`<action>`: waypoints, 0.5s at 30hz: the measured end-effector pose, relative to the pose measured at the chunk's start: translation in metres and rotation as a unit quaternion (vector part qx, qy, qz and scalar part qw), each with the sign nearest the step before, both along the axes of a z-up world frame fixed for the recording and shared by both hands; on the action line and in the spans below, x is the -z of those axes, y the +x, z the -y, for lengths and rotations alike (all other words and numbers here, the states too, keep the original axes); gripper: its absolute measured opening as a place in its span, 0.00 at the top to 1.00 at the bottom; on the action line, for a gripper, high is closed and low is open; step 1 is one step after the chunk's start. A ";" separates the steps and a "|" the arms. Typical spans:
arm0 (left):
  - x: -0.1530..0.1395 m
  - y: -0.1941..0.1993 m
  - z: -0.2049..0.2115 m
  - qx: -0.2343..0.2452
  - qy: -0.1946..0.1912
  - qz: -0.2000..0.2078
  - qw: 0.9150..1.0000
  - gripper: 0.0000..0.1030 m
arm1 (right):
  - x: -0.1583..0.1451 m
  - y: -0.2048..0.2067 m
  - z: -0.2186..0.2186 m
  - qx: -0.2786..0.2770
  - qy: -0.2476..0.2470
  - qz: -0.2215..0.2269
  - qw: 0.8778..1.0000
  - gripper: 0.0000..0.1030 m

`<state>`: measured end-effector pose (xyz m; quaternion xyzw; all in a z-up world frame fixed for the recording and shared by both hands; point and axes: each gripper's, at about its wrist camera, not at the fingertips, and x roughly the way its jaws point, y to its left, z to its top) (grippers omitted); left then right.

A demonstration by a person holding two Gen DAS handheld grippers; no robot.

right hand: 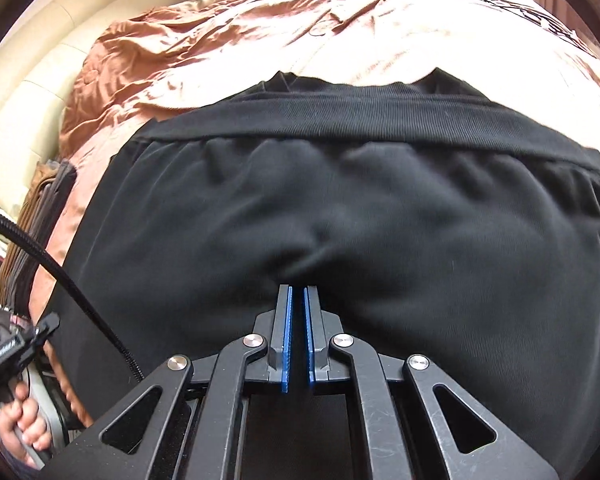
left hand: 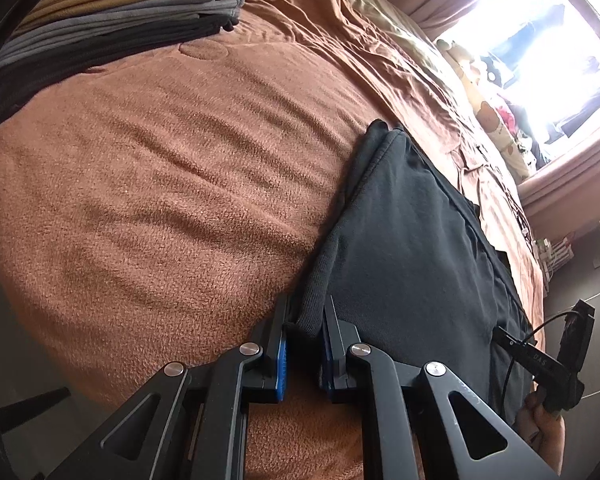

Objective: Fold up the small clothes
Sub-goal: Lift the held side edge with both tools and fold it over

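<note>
A black garment with a ribbed waistband [right hand: 340,200] lies on a brown fleece blanket [left hand: 160,180]. In the left wrist view it [left hand: 412,248] stretches away to the right. My left gripper [left hand: 306,316] is shut on the garment's near ribbed corner. My right gripper [right hand: 298,292] has its blue pads nearly together, pinching a fold of the black cloth at the garment's near edge. The right gripper also shows at the far right of the left wrist view [left hand: 556,364].
A stack of folded clothes in brown, grey and black [left hand: 100,28] sits at the far left of the bed. Rumpled brown sheets [right hand: 240,40] lie beyond the garment. A bright window [left hand: 540,52] and a patterned pillow [left hand: 488,112] are at the right.
</note>
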<state>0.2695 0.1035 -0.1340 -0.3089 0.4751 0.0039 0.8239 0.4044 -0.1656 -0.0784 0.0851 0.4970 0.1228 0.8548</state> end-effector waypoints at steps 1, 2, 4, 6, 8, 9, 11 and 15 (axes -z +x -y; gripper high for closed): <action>0.000 0.000 0.001 -0.001 0.002 0.000 1.000 0.86 | 0.000 0.005 -0.001 0.001 -0.003 -0.001 1.000 0.98; 0.000 0.000 0.001 0.000 0.005 0.000 1.000 0.86 | 0.000 0.011 -0.001 0.004 -0.007 -0.003 1.000 0.98; -0.001 0.000 0.003 0.000 0.012 0.000 1.000 0.86 | 0.000 0.024 -0.002 0.009 -0.013 -0.009 1.000 0.98; -0.002 -0.001 0.003 -0.001 0.013 0.002 1.000 0.86 | 0.002 0.035 -0.005 0.013 -0.026 -0.011 1.000 0.98; -0.001 -0.001 0.003 -0.001 0.013 0.003 1.000 0.86 | 0.004 0.045 -0.008 0.014 -0.031 -0.016 0.999 0.98; -0.001 -0.001 0.002 -0.001 0.011 0.003 1.000 0.86 | 0.006 0.051 -0.009 0.015 -0.032 -0.018 0.999 0.98; 0.000 -0.002 0.000 -0.004 0.001 0.003 1.000 0.86 | 0.004 0.059 -0.011 0.018 -0.042 -0.016 0.999 0.99; 0.002 -0.003 -0.003 -0.004 -0.008 0.004 1.000 0.86 | 0.007 0.079 -0.011 0.024 -0.044 -0.022 0.998 0.99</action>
